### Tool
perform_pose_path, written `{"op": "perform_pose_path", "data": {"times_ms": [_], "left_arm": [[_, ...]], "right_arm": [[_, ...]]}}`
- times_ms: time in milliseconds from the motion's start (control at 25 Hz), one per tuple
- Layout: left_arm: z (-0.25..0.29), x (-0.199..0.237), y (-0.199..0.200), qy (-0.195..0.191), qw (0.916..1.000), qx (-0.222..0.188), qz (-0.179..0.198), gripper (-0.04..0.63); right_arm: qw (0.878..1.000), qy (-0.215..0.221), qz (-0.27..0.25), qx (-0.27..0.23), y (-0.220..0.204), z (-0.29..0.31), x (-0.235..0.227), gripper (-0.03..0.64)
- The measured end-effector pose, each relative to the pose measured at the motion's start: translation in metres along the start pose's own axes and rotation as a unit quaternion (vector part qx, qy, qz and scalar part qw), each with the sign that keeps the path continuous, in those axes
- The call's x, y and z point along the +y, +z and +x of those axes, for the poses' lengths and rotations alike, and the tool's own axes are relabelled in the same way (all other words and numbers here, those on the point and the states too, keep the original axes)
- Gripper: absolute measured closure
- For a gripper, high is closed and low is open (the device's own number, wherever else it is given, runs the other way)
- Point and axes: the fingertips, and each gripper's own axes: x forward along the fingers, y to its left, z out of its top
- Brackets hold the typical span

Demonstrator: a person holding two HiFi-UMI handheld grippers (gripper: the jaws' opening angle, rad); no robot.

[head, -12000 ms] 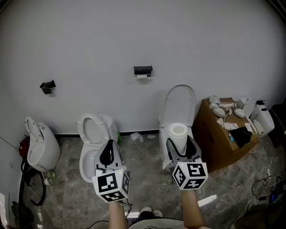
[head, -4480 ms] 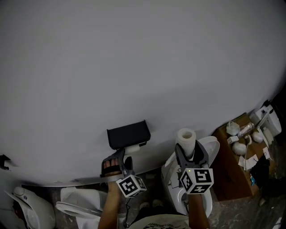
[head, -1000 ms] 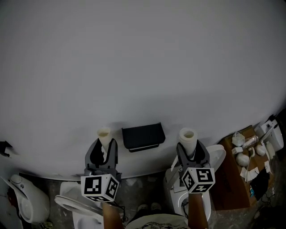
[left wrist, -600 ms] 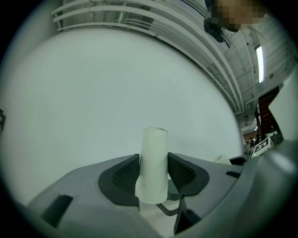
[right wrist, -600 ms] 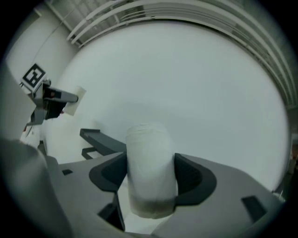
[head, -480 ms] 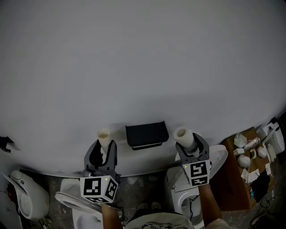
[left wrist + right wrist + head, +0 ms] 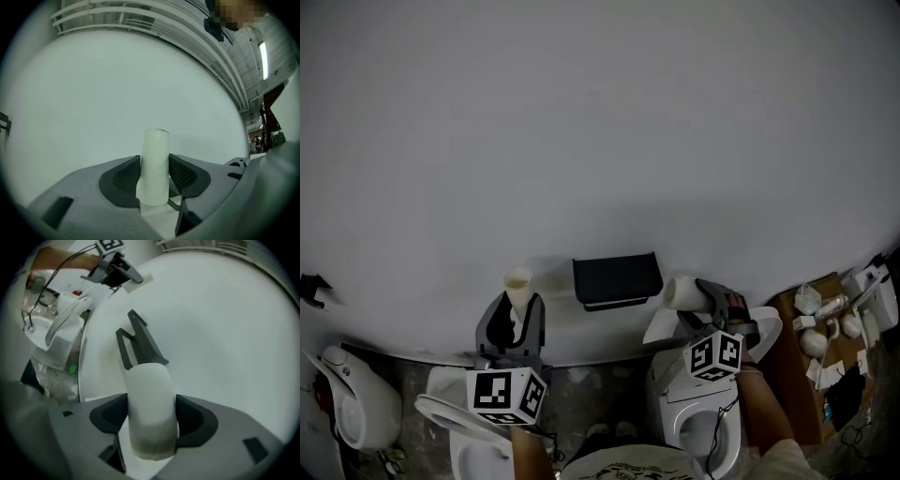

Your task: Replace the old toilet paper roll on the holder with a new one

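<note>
In the head view the right gripper (image 7: 698, 298) has tipped the new roll (image 7: 677, 292) sideways just right of the empty holder (image 7: 617, 278); the left gripper (image 7: 154, 174) view shows jaws clamping the old tube (image 7: 155, 150), and the right gripper view shows jaws clamping the roll (loading should come next).

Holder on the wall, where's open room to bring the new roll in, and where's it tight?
Bare wall above the holder, plus a strip between it and the cardboard core at left. The new roll sits close at right. Toilets and a cluttered box crowd below.
</note>
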Motion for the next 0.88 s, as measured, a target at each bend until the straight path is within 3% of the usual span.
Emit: {"op": "perform_pose_path", "data": {"times_ms": [160, 240, 880], "left_arm": [[0.000, 0.001, -0.002, -0.001, 1.0000, 0.003, 0.001, 0.407], [0.000, 0.001, -0.002, 0.000, 1.0000, 0.005, 0.006, 0.407], [-0.010, 0.016, 0.002, 0.027, 0.9995, 0.003, 0.017, 0.407]], "right_arm": [[0.993, 0.004, -0.118, 0.020, -0.004, 0.014, 0.014, 0.318], [0.988, 0.005, -0.151, 0.025, -0.007, 0.019, 0.020, 0.318], [0.992, 0.003, -0.130, -0.006, 0.013, 0.036, 0.042, 0.319]]}}
